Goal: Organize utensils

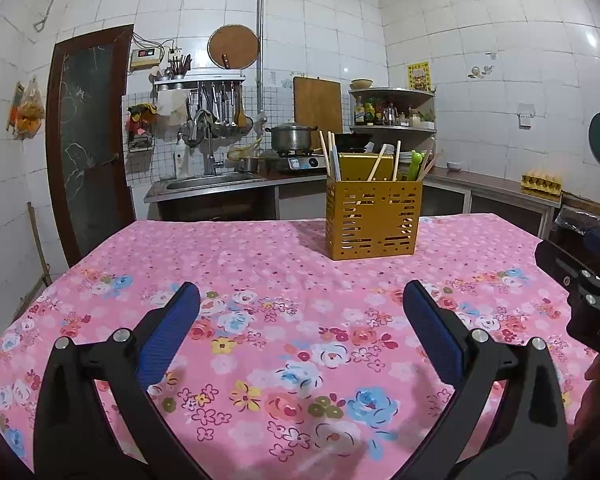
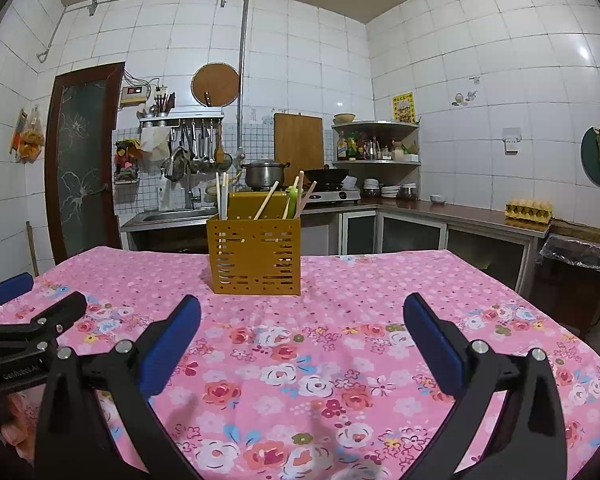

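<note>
Left gripper [image 1: 300,300] nearest, jaws wide apart, nothing between them, low over the pink cloth [image 1: 260,340] on the bench. Right gripper [image 2: 302,312] same: spread, empty, level, pointing forward. Each shows at the edge of the other's view, so they sit side by side.

Holder [image 1: 374,220] stands upright on the far part of the bench, well ahead of both. From the left gripper it's ahead and a bit right; from the right gripper, ahead and a bit left [image 2: 254,254], so roughly between the two lines of sight. Neither looks clearly nearer.

Chopsticks [image 1: 325,154] and a green utensil [image 1: 415,166] stick up out of it, long axes near vertical, some leaning. No loose utensils visible on the cloth. Task looks done or nearly so.
</note>
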`<state>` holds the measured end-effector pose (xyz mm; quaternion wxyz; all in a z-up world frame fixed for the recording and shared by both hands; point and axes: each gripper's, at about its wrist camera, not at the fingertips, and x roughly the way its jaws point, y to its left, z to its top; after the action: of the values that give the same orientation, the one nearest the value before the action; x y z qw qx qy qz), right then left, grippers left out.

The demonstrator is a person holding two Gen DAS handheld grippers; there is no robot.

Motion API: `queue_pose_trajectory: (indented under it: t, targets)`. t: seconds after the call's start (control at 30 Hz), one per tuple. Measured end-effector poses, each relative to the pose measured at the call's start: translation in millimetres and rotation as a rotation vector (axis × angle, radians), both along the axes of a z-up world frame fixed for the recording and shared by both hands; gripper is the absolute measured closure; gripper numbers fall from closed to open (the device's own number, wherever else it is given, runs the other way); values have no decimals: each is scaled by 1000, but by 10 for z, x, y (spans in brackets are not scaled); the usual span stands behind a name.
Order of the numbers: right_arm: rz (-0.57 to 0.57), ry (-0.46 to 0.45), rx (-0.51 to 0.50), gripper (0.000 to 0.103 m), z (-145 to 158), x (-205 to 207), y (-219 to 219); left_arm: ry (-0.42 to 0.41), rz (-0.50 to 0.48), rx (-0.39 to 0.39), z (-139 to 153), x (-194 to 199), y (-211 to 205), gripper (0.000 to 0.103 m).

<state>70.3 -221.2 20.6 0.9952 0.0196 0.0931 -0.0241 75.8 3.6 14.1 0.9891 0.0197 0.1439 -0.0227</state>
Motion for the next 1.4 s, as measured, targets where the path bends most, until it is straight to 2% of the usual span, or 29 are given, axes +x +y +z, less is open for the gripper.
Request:
queue_pose_trajectory:
  t: [1.4]
  targets:
    - [-15, 26, -17, 4, -30, 31, -9, 4, -5, -3, 2, -5, 40, 5]
